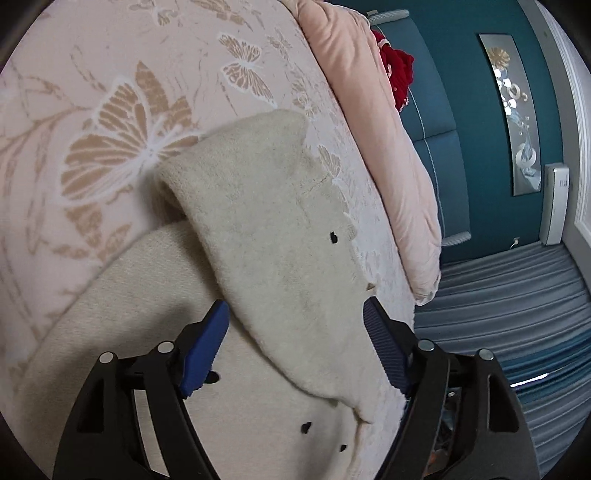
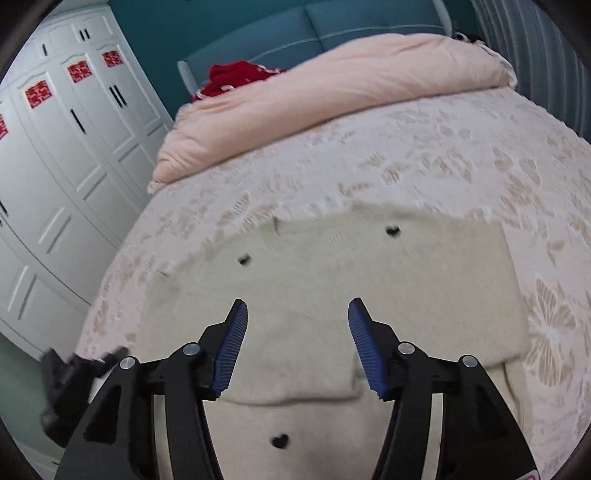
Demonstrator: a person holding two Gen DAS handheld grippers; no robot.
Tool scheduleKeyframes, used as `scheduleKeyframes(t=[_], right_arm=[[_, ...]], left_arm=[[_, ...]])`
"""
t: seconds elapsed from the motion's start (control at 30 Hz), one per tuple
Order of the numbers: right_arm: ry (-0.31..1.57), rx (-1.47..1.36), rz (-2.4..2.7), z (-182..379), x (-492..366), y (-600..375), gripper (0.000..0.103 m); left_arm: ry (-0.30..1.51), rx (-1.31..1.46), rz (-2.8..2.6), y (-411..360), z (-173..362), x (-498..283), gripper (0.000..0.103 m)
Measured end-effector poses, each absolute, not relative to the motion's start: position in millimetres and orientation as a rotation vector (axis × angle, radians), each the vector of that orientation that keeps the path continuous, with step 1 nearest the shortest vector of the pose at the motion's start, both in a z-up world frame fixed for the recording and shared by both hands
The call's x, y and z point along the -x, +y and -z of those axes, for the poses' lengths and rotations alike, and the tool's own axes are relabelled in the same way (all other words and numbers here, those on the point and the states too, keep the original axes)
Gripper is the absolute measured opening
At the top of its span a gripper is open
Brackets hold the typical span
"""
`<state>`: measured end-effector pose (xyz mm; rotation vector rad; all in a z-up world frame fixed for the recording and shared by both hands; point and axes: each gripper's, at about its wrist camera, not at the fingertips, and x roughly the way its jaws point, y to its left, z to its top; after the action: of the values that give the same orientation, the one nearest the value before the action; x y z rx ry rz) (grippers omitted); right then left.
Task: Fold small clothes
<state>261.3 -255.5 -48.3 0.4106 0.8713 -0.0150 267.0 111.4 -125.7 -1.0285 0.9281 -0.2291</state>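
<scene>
A cream knitted garment (image 2: 332,280) with small black heart marks lies flat on the pink butterfly-patterned bedspread (image 2: 424,155). Its upper part is folded over the lower part, with the fold's edge near the camera. My right gripper (image 2: 297,303) hovers open just above that folded layer, with nothing between its blue pads (image 2: 232,343). In the left wrist view a folded flap of the same garment (image 1: 266,229) runs across the lower layer. My left gripper (image 1: 296,306) stands wide open over the flap. The flap's near end lies between the fingers, and the pads do not press on it.
A rolled pink duvet (image 2: 332,85) lies across the head of the bed, with a red garment (image 2: 236,75) behind it against the teal headboard (image 2: 295,26). White wardrobe doors (image 2: 66,155) stand left of the bed. A dark blurred object (image 2: 70,384) sits at the bed's near left edge.
</scene>
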Motion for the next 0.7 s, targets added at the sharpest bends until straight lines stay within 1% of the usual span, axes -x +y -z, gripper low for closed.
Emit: scheduleKeyframes(t=[0.07,0.13,0.17,0.2,0.23,0.27,0.3,0.37,0.53,0.6,0.67,0.7], right_arm=[[0.949,-0.460,0.038,88,-254,-260,0.057],[0.995,-0.548,0.016,115,-253,-261,0.057],[1.001,-0.561,0.004,121,-254,-258,0.054],[1.003,-0.555,-0.003,124,-256,-251,0.049],[1.000,-0.538,-0.010,125,-258,-245,0.023],[1.008,-0.511,-0.014,123,-261,-238,0.009],[1.004,-0.493,-0.013,119,-264,-234,0.008],[0.932,-0.485,-0.061,94,-267,-229,0.007],[0.707,-0.443,-0.123,-5,-279,-240,0.007],[0.665,-0.435,-0.138,-34,-290,-249,0.007],[0.661,-0.400,-0.141,-49,-301,-253,0.007],[0.670,-0.368,-0.131,-51,-306,-253,0.007]], left_arm=[[0.932,0.997,0.216,114,128,-260,0.076],[0.942,0.992,0.200,118,134,-254,0.079],[0.944,1.000,0.187,121,137,-252,0.079],[0.947,1.011,0.179,122,141,-250,0.079],[0.951,1.021,0.168,124,144,-249,0.079],[0.956,1.031,0.157,126,147,-249,0.079],[0.955,1.041,0.154,127,149,-249,0.079],[0.941,1.052,0.147,129,149,-251,0.079],[0.904,1.105,0.158,124,141,-277,0.079],[0.893,1.153,0.139,121,141,-293,0.079],[0.874,1.187,0.088,120,143,-306,0.079],[0.864,1.194,0.073,120,144,-311,0.072]])
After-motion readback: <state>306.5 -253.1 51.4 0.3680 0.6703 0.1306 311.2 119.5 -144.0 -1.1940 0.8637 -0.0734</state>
